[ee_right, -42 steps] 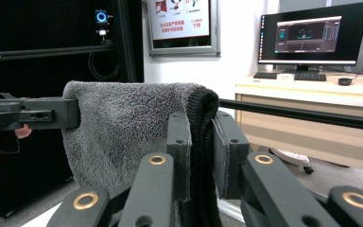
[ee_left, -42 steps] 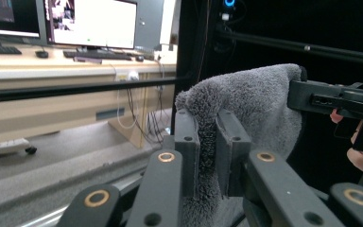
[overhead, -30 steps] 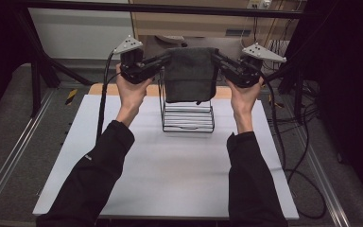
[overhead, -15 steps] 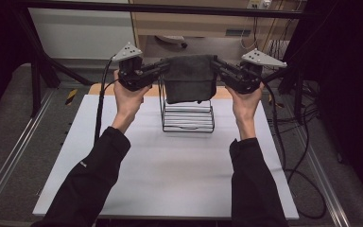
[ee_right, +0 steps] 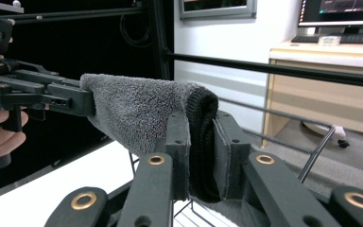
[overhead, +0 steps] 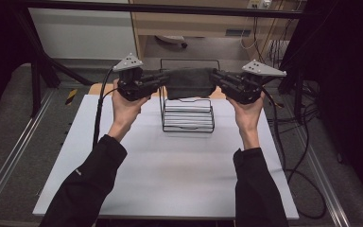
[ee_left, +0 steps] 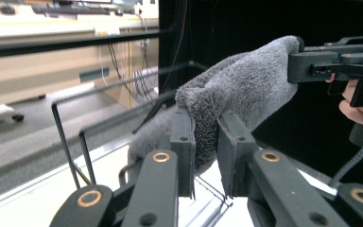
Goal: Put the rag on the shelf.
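High view: a grey towel (overhead: 189, 82) is held stretched between the left gripper (overhead: 157, 82) and the right gripper (overhead: 216, 78), above a black wire rack (overhead: 187, 116) on the white bench (overhead: 170, 175).

Left gripper view: the towel's folded edge (ee_left: 203, 127) sits between the jaws, which have just been opening slightly; contact remains on one pad.

Right gripper view: the jaws are nearly closed, clamped on the towel's other end (ee_right: 201, 142).
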`<state>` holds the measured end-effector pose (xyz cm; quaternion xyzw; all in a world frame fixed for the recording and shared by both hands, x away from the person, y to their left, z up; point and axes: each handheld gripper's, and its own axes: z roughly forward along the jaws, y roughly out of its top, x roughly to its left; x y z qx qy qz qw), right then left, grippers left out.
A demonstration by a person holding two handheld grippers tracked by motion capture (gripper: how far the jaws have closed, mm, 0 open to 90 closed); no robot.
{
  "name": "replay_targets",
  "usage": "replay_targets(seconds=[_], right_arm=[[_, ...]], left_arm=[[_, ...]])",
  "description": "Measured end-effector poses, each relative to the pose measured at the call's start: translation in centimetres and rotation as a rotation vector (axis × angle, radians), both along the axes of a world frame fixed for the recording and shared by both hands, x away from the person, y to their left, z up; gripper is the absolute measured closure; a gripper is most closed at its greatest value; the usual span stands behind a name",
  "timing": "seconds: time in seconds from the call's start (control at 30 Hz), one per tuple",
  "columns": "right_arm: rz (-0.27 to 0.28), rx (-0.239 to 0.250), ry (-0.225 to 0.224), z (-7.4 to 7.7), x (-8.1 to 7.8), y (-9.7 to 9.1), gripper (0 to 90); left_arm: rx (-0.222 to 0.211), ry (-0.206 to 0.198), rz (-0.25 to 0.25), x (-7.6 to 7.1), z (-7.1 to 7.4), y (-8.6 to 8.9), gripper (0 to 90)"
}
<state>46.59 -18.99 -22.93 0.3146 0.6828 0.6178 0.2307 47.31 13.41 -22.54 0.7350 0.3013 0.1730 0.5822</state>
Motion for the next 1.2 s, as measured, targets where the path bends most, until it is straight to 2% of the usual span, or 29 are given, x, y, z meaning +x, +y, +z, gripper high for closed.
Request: replay_targets(seconds=[0.13, 0.27, 0.37, 0.5, 0.6, 0.67, 0.73, 0.8, 0.93, 1.07, 1.2], right_arm=[[0.006, 0.000, 0.004, -0.5, -0.1, 0.0, 78.4], [0.003, 0.000, 0.003, -0.6, -0.2, -0.1, 78.2], [0.004, 0.002, 0.000, -0.8, -0.2, -0.1, 77.8], [0.007, -0.005, -0.007, -1.0, -0.4, -0.1, 77.1], [0.010, -0.008, -0.007, -1.2, -0.5, -0.2, 76.1], [0.013, -0.011, -0.012, -1.3, -0.6, -0.3, 74.9], [0.018, -0.011, -0.008, -1.4, -0.7, -0.4, 74.3], [0.019, -0.017, -0.008, -1.5, -0.7, -0.5, 73.8], [0.030, -0.026, -0.001, -1.5, -0.9, -0.6, 70.4], [0.044, -0.019, 0.009, -1.4, -1.2, -0.7, 57.6], [0.054, -0.046, 0.009, -1.5, -1.5, -0.7, 47.0]], left_arm=[[0.026, 0.047, 0.005, -0.5, 0.4, 0.5, 72.8], [0.019, 0.047, 0.048, -0.8, 1.3, 1.3, 72.1], [-0.006, 0.069, 0.083, -0.2, 2.1, 1.8, 76.5], [-0.032, 0.116, 0.080, 0.8, 2.5, 1.6, 83.5], [-0.041, 0.135, 0.047, 1.1, 2.4, 1.0, 87.4], [-0.021, 0.130, 0.025, 1.0, 2.2, 0.4, 89.1], [0.019, 0.118, 0.017, 0.6, 1.9, -0.3, 89.2], [0.041, 0.110, 0.011, 0.4, 1.8, -0.6, 89.3], [0.065, 0.109, 0.008, 0.1, 1.5, -0.8, 89.3], [0.084, 0.111, -0.004, -0.1, 1.0, -0.7, 89.3], [0.102, 0.111, -0.010, -0.2, 0.1, -0.7, 89.3]])
